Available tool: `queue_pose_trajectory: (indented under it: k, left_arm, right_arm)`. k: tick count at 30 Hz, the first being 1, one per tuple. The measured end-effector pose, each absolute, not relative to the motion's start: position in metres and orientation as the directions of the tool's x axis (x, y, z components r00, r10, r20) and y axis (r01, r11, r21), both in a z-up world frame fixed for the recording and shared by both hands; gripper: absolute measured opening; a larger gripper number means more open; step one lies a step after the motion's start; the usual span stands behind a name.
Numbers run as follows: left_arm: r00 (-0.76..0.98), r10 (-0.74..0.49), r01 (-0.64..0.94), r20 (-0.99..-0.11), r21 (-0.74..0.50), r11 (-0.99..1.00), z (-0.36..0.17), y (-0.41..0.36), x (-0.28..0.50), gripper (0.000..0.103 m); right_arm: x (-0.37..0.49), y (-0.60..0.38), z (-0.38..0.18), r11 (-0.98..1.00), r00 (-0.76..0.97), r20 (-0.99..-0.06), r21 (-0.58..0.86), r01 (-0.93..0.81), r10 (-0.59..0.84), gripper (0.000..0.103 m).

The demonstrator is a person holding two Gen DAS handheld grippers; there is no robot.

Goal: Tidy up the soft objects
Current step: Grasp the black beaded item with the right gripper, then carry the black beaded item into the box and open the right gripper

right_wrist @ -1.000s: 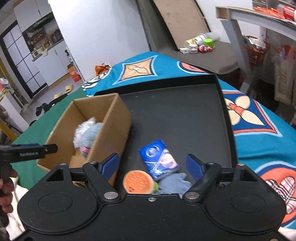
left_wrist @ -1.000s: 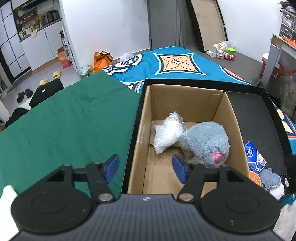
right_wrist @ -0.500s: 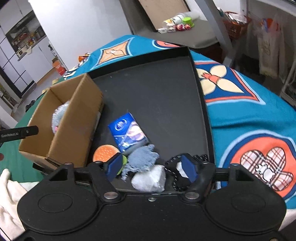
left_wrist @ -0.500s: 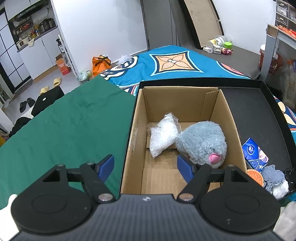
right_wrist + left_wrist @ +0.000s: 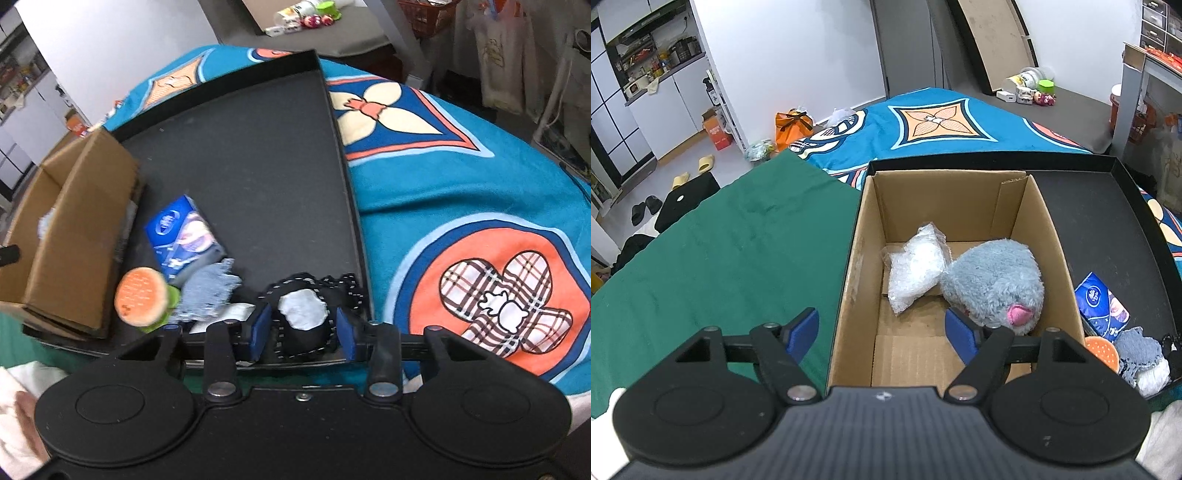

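A cardboard box (image 5: 960, 199) stands in the left part of a black tray (image 5: 1108, 221). In it lie a grey plush toy (image 5: 993, 284) and a bubble-wrap bag (image 5: 916, 266). My left gripper (image 5: 882, 328) hangs open over the box's near left wall, holding nothing. In the right wrist view, a black soft toy with a white patch (image 5: 303, 314) lies at the tray's (image 5: 258, 166) near edge. My right gripper (image 5: 303, 332) straddles it, its jaws closing, the pads close beside it. To the left lie a blue tissue pack (image 5: 184, 232), a burger plush (image 5: 140, 295) and a blue-grey cloth (image 5: 210, 291).
The tray rests on a blue patterned blanket (image 5: 461, 192), with a green cloth (image 5: 720, 266) to the left of the box (image 5: 81, 229). A white soft item (image 5: 236, 312) lies beside the black toy. The tray's far half is bare black floor.
My right gripper has come down toward the tray's near edge and narrowed its jaws around the black toy. The left gripper has opened slightly and stayed over the box.
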State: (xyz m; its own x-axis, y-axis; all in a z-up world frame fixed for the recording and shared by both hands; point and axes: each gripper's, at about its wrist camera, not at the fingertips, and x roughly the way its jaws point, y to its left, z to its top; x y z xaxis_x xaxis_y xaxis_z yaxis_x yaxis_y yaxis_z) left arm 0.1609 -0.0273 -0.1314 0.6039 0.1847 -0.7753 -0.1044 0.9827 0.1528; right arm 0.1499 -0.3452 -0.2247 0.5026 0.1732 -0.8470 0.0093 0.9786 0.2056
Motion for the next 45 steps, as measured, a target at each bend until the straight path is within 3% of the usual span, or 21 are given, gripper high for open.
queue_pose_trajectory:
  k: [7, 13, 45]
  left_arm:
    - [0.601, 0.183, -0.105, -0.778, 0.151, 0.983, -0.132, -0.028, 0.161, 0.074]
    - [0.604, 0.183, -0.104, -0.776, 0.152, 0.983, -0.133, -0.028, 0.161, 0.074]
    - [0.627, 0.133, -0.126, -0.768, 0.069, 0.99, -0.128, -0.008, 0.151, 0.074]
  right_arm:
    - [0.159, -0.335, -0.232, 0.987, 0.5, -0.854, 0.16, -0.014, 0.145, 0.042]
    - [0.163, -0.332, -0.225, 0.986, 0.515, -0.843, 0.164, -0.035, 0.158, 0.028]
    - [0.166, -0.277, -0.137, 0.957, 0.701, -0.651, 0.208, -0.205, 0.291, 0.029]
